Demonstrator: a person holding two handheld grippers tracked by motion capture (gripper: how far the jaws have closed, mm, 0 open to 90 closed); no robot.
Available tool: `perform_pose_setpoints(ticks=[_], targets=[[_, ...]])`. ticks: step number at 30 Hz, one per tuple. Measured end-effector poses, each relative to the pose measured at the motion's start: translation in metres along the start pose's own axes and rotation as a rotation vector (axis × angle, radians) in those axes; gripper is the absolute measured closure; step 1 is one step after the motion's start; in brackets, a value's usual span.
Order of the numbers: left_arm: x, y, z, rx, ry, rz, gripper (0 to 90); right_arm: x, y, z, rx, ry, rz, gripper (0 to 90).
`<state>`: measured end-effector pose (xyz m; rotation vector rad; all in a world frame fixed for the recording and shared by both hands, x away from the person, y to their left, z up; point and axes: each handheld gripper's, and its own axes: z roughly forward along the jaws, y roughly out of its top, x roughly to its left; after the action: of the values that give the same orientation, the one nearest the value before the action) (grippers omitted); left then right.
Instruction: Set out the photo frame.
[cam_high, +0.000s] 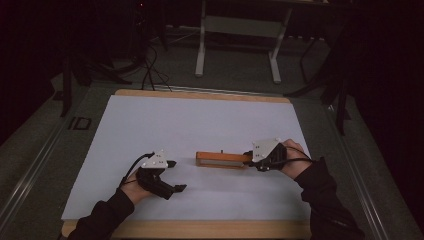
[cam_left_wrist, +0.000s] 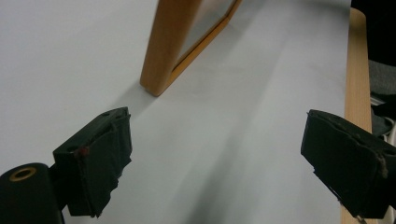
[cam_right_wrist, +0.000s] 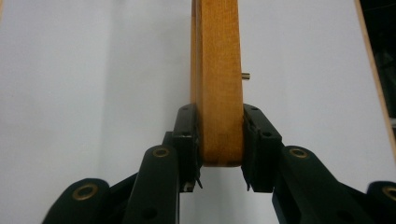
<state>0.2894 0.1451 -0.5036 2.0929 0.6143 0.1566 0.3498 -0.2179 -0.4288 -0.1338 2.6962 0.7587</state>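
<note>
Two tools work over a white sheet (cam_high: 200, 125) that covers the wooden tabletop (cam_high: 200, 228). One thing lies between them: a long wooden frame (cam_high: 222, 159), standing on its narrow edge near the middle of the sheet, with a small metal pin sticking out of one side. Right tool (cam_high: 250, 159) is clamped on the frame's near end; in the right gripper view both black pads press flat against the two wooden faces (cam_right_wrist: 218, 93), and the wood runs straight away from the camera. Left tool (cam_high: 175, 176) rests low over the sheet to the left of the frame, apart from it, its jaws spread wide with nothing between them. From the left gripper view the frame's far corner (cam_left_wrist: 161, 56) stands on the sheet just ahead of the open jaws, a darker panel showing inside its wooden border
</note>
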Motion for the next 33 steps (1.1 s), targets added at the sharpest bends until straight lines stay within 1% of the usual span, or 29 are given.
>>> perform_pose_setpoints(ticks=[5, 8, 12, 16, 18, 21, 23, 28, 29, 32, 33], targets=[[0.0, -0.007, 0.002, -0.013, -0.006, -0.02, 9.1, -0.018, -0.001, 0.002, 0.006, 0.046, 0.012, 69.2], [0.001, -0.009, 0.003, -0.015, -0.005, -0.025, 9.1, -0.029, -0.003, 0.004, -0.001, 0.074, 0.048, 68.9], [0.002, -0.011, 0.003, -0.024, 0.002, -0.036, 9.1, -0.041, -0.005, 0.008, -0.009, 0.095, 0.093, 68.2], [0.003, -0.012, 0.004, -0.022, 0.004, -0.038, 9.1, -0.051, -0.005, 0.011, 0.0, 0.112, 0.117, 67.8], [0.002, -0.012, 0.005, -0.019, 0.004, -0.034, 9.1, -0.055, -0.004, 0.012, 0.013, 0.119, 0.123, 67.6], [0.001, -0.013, 0.006, -0.014, 0.006, -0.028, 9.1, -0.06, -0.004, 0.014, 0.018, 0.129, 0.136, 67.3], [0.002, -0.014, 0.007, -0.012, 0.002, -0.03, 9.1, -0.063, -0.005, 0.015, 0.013, 0.13, 0.142, 67.1], [0.002, -0.015, 0.009, -0.011, -0.001, -0.036, 9.1, -0.071, -0.009, 0.018, -0.005, 0.138, 0.176, 66.4], [0.002, -0.015, 0.009, -0.01, 0.0, -0.036, 9.1, -0.072, -0.008, 0.019, 0.001, 0.138, 0.183, 66.3], [0.003, -0.016, 0.009, -0.01, -0.003, -0.036, 9.1, -0.078, -0.008, 0.022, 0.012, 0.143, 0.186, 65.9], [0.003, -0.016, 0.009, -0.01, -0.003, -0.035, 9.1, -0.08, -0.008, 0.023, 0.017, 0.143, 0.195, 65.7]])
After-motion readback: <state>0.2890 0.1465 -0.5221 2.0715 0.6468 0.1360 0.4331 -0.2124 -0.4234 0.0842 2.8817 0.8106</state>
